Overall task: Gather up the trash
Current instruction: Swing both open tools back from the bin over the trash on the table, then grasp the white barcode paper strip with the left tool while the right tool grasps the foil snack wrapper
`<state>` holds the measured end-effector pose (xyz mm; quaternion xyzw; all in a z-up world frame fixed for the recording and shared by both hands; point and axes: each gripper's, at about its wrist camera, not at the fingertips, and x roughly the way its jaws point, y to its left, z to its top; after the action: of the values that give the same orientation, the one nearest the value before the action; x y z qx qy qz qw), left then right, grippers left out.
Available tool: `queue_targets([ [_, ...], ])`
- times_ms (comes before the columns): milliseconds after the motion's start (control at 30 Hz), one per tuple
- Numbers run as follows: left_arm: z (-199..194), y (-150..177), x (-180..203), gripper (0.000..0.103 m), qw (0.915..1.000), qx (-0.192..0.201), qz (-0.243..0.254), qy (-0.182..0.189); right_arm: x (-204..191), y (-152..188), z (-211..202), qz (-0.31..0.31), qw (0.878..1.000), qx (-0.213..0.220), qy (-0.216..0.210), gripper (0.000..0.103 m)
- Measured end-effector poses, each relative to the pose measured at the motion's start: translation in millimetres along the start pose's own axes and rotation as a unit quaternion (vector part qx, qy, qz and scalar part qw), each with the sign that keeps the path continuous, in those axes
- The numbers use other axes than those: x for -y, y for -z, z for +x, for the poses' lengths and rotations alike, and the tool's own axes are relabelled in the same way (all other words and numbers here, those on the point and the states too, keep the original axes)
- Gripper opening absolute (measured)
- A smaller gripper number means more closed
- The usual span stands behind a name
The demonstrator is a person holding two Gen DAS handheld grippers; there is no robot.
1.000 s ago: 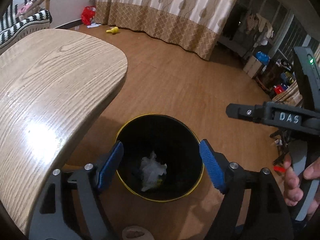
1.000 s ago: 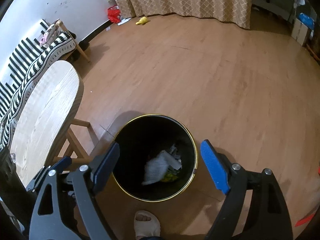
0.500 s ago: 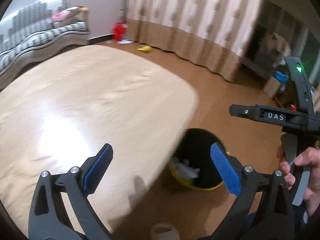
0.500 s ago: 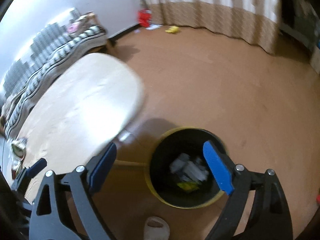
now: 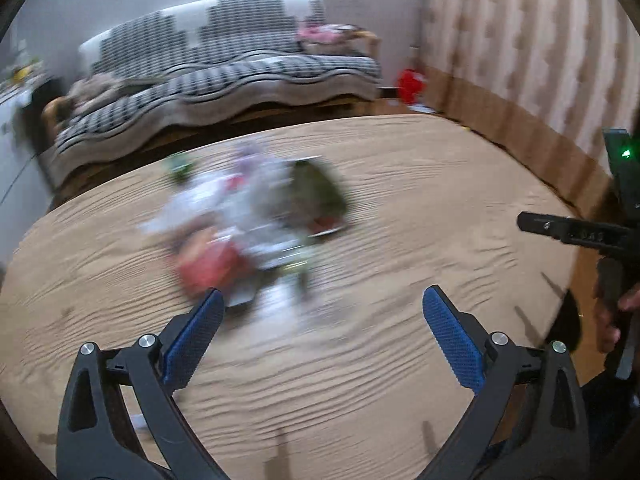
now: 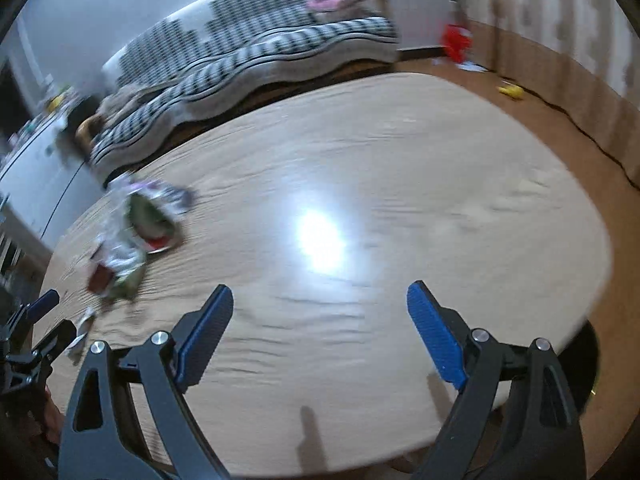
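A blurred pile of trash (image 5: 248, 232), with wrappers in white, red and green, lies on the oval wooden table (image 5: 440, 208). My left gripper (image 5: 320, 320) is open and empty, just in front of the pile. In the right wrist view the pile (image 6: 136, 236) lies at the table's far left. My right gripper (image 6: 320, 316) is open and empty over the bare middle of the table (image 6: 400, 180). The black bin (image 6: 590, 368) shows only as a dark rim under the table's right edge.
A striped sofa (image 5: 224, 76) runs behind the table. A red bag (image 5: 410, 84) and a yellow object (image 6: 510, 90) lie on the floor by the curtain (image 5: 520, 60). The right gripper's body (image 5: 580, 232) is at the right of the left wrist view.
Both grippers have swung up and left from over the bin to over the table. The trash pile has come into view. Both stay open and empty.
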<state>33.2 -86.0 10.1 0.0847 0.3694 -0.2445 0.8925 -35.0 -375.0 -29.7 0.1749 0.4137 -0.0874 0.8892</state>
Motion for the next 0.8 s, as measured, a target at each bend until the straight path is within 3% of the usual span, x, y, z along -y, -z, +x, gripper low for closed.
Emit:
queue_targets([
  [200,-14.8,36.7,-85.0,0.096,0.9978,-0.011,-0.030,-0.058,-88.8,-1.1,36.2,-0.054,0.997,-0.024,-0.041,0.086],
  [400,-7.8,64.1,-123.2,0.096,0.9968,-0.028,-0.036,-0.066,-147.0,2.3,62.6,-0.090,0.993,-0.041,-0.059,0.086],
  [600,11.2,62.9,-119.0,0.096,0.9970,-0.052,-0.028,-0.051,-169.5,5.4,78.2,-0.108,0.991,-0.052,-0.056,0.086],
  [767,26.4,66.8,-100.1,0.096,0.9956,-0.071,0.019,-0.057,-177.0,4.4,88.1,-0.113,0.990,-0.061,-0.055,0.086],
  [800,28.7,69.1,-96.9,0.091,0.9952,-0.076,0.026,-0.057,-177.1,5.9,87.4,-0.113,0.990,-0.062,-0.054,0.086],
])
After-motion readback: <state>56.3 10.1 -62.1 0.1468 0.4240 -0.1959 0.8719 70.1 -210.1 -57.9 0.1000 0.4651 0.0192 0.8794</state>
